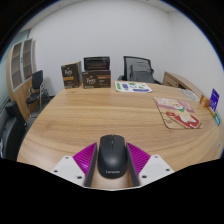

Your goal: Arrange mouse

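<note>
Currently tool (111, 166) pinching one black mouse (110, 158) (both pads touching) above wooden table (90, 115); one mousepad (177, 111) beyond.

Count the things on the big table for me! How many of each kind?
Mouse, between the tool's fingers: 1
Mouse mat with a picture: 1
Boxes at the far edge: 2
Flat paper sheet: 1
Total: 5

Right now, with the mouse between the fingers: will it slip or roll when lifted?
The mouse looks rigid and probably light. Its smooth, rounded black shell could slip, though the tool has a pink pad at each side. Its low, flat-bottomed shape seems unlikely to roll on the wooden table.
</note>
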